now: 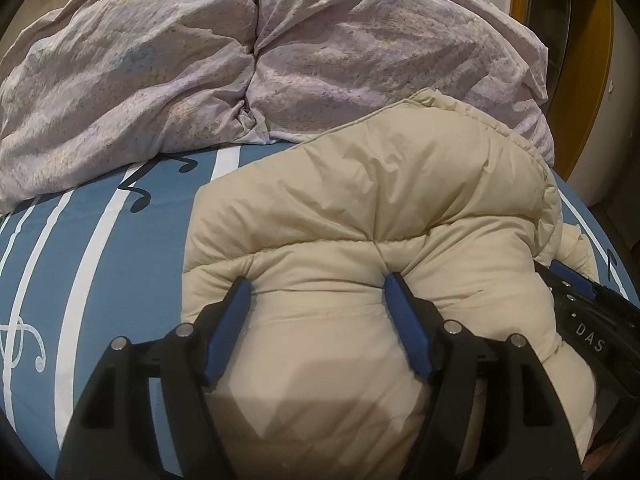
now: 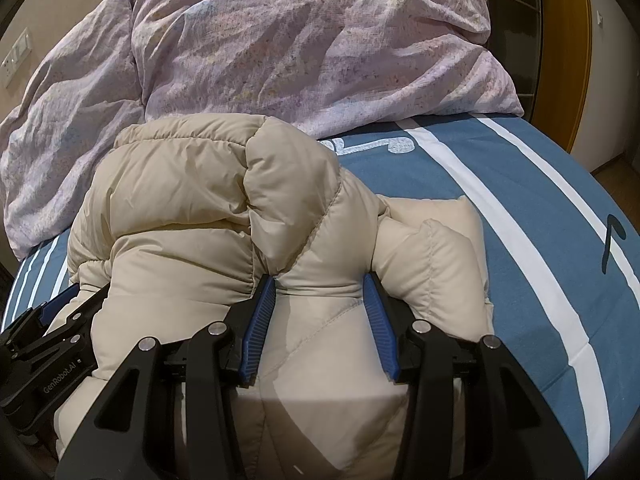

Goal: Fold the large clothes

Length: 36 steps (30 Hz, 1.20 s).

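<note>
A cream puffer jacket (image 1: 376, 200) lies bunched on the blue bed sheet (image 1: 100, 248). My left gripper (image 1: 316, 286) has its blue fingers (image 1: 230, 312) pressed into a thick fold at the jacket's near edge, clamped on it. The jacket also shows in the right wrist view (image 2: 192, 200). My right gripper (image 2: 320, 284) squeezes another thick fold of the jacket between its blue pads (image 2: 260, 316). Each gripper shows at the edge of the other's view, the right one in the left wrist view (image 1: 592, 320) and the left one in the right wrist view (image 2: 44, 344).
A crumpled lilac duvet (image 1: 200, 52) lies piled at the far side of the bed, touching the jacket's far edge; it shows in the right wrist view too (image 2: 320, 40). The blue sheet with white stripes (image 2: 520, 208) lies right of the jacket. A wooden door frame (image 2: 576, 52) stands at the right.
</note>
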Each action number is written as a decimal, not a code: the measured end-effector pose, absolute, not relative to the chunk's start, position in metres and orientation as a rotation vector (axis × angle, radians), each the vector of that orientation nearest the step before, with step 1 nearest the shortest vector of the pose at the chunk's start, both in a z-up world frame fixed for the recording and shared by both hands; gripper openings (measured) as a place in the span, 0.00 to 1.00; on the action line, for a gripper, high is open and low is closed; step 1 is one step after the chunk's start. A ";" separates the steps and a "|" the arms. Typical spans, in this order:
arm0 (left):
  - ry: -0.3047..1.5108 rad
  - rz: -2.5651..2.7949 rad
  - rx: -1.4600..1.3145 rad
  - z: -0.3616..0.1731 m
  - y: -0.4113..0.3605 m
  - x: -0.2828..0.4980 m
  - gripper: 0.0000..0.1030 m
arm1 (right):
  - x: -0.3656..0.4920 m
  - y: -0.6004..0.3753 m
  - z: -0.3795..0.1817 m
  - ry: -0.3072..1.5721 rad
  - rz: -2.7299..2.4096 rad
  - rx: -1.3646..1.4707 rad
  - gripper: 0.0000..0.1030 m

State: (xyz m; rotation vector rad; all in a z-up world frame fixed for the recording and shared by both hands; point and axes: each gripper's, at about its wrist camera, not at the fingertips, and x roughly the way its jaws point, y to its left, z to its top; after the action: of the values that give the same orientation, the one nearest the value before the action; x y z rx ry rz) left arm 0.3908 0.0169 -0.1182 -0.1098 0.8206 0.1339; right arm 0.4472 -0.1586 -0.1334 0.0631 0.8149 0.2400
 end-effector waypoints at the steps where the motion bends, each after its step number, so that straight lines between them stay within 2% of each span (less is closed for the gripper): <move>1: 0.819 0.135 -0.112 -0.118 0.017 0.390 0.68 | 0.447 -0.158 -0.133 0.815 0.239 0.062 0.47; 14: 0.848 0.150 -0.123 -0.119 0.019 0.394 0.71 | 0.449 -0.153 -0.134 0.829 0.213 0.027 0.47; 20: 0.917 0.131 -0.192 -0.101 0.038 0.383 0.75 | 0.456 -0.163 -0.121 0.962 0.249 0.065 0.50; 21: 0.915 0.118 -0.226 -0.094 0.046 0.376 0.75 | 0.455 -0.171 -0.116 0.981 0.269 0.102 0.54; 25: 0.892 0.120 -0.290 -0.081 0.069 0.353 0.75 | 0.442 -0.201 -0.097 0.965 0.302 0.203 0.86; 27: 0.909 0.116 -0.347 -0.082 0.083 0.345 0.75 | 0.439 -0.218 -0.090 0.973 0.306 0.244 0.92; 36: 0.984 0.054 -0.595 -0.101 0.109 0.326 0.75 | 0.441 -0.259 -0.129 1.198 0.363 0.501 0.94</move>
State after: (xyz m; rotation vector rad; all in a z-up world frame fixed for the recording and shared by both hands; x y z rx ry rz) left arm 0.3265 0.1088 -0.1008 -0.5947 0.9838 0.0543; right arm 0.4411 -0.2586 -0.1288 0.5005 1.1982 0.3626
